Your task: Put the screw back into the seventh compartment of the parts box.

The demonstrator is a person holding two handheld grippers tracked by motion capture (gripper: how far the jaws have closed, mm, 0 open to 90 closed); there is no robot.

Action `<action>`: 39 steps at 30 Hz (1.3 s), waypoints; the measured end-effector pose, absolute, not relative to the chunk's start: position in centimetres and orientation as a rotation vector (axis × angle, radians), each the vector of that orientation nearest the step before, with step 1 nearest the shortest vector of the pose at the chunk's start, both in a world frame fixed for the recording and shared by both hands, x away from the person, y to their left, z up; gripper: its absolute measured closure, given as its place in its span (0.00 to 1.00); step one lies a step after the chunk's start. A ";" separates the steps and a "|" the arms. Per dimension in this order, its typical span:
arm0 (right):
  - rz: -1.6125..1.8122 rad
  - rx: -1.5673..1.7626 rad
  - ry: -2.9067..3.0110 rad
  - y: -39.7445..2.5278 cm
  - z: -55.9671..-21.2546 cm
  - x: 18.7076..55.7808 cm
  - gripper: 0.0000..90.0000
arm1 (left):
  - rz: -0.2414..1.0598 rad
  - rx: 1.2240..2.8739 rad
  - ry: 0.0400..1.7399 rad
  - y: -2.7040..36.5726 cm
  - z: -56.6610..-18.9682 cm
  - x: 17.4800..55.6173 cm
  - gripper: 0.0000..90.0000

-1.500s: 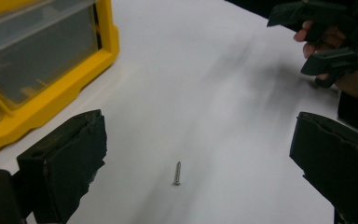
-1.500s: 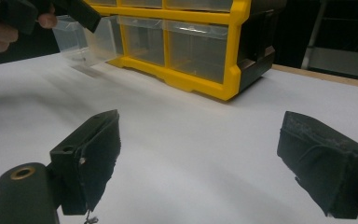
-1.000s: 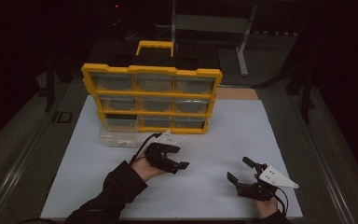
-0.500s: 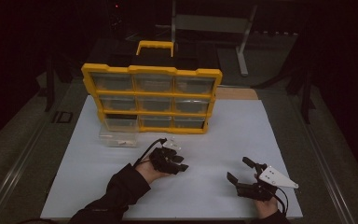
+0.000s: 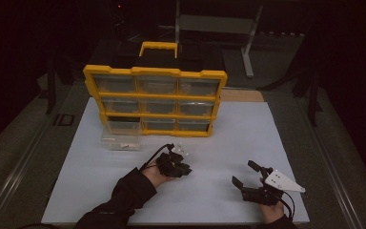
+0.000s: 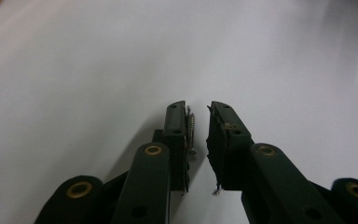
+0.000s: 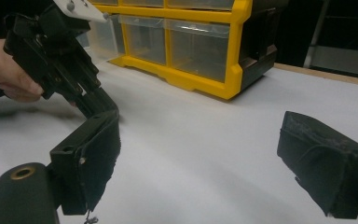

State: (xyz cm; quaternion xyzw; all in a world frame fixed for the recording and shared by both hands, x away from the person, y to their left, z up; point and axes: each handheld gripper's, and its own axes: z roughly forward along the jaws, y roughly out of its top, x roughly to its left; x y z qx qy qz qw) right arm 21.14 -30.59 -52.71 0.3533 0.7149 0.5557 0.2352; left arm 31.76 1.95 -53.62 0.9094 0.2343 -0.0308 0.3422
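My left gripper (image 5: 185,169) hovers low over the white mat (image 5: 219,143), a little left of centre. Its jaws stand a narrow gap apart (image 6: 199,135). A small screw (image 6: 191,133) lies along the inner pad of its left jaw, and the other jaw does not touch it. My right gripper (image 5: 243,172) rests near the mat's front right with its jaws wide open (image 7: 209,172) and nothing between them. The right gripper view looks across at the left gripper (image 7: 56,51) and the hand holding it.
A yellow organiser (image 5: 155,102) with clear drawers stands upright at the back of the mat. One clear drawer (image 5: 120,138) sits pulled out on the mat in front of its lower left corner. A few small white bits (image 5: 182,149) lie just beyond the left gripper.
The left hand has shifted a little to the right and its gripper has turned and drawn its jaws closer together. The right gripper has stayed put.
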 end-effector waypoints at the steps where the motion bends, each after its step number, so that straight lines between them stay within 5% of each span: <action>1: 1.525 0.969 1.962 -30.6 -52.7 21.1 0.15 | -0.080 2.373 0.605 1.9 -53.7 31.8 0.86; 21: 1.520 0.967 1.965 -30.6 -52.7 21.1 0.15 | -0.057 2.387 0.607 1.7 -53.1 31.7 0.96; 39: 1.519 0.968 1.964 -30.6 -52.7 21.2 0.15 | 0.040 2.281 0.605 4.5 -47.2 31.5 0.96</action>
